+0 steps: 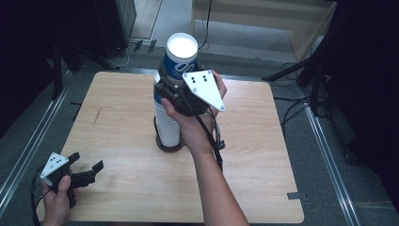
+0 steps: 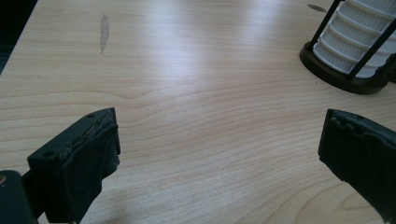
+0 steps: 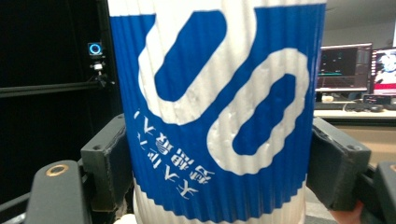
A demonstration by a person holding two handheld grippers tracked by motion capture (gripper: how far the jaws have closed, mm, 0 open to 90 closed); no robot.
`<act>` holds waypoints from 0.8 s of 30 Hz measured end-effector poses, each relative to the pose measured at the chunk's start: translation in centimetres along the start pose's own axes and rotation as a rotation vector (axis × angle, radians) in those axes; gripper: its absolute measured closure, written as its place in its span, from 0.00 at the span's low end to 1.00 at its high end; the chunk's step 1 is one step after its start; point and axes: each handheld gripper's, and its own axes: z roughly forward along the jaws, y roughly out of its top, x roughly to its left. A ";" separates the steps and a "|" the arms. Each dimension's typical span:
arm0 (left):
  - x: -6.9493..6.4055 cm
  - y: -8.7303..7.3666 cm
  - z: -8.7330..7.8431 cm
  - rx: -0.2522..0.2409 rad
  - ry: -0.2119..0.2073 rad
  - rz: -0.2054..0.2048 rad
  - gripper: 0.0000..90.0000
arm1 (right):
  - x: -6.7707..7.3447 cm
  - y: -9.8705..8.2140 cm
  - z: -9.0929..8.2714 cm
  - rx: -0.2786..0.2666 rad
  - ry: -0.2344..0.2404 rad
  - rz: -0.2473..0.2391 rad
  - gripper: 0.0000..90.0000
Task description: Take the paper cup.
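Blue-and-white cup point(image 1: 180, 56) upright, mouth up | right hand-held gripper point(image 1: 175, 84) clamps it | left hand-held gripper point(image 1: 87, 172) wide

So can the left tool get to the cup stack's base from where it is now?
Probably yes. The left tool sits open near the table's front left corner, and bare wood lies between it and the stack's dark base. The right tool grips the top cup, well above.

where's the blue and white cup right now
In the high view the blue and white cup sits at the top of the white cup stack near the table's middle, clamped between the right gripper's jaws.
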 end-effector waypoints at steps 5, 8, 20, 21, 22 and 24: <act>0.0 0.0 0.0 -0.004 -0.003 -0.002 0.00 | -1.1 0.5 -0.8 -0.005 -0.018 0.002 0.22; 0.0 0.0 0.0 -0.004 -0.005 -0.002 0.00 | -1.7 0.6 -1.2 -0.010 -0.028 0.002 0.22; 0.1 0.0 0.0 -0.007 -0.009 -0.002 0.00 | -4.4 -0.9 -3.2 0.011 -0.069 -0.016 0.22; 0.1 0.0 0.0 -0.008 -0.011 -0.001 0.00 | -4.7 -1.2 -3.5 0.010 -0.072 -0.017 0.22; 0.1 0.0 0.0 -0.008 -0.011 0.000 0.00 | -4.9 -1.4 -3.8 0.014 -0.076 -0.018 0.22; 0.1 0.0 -0.1 -0.009 -0.012 0.000 0.00 | -5.4 -1.8 -4.3 0.018 -0.082 -0.017 0.22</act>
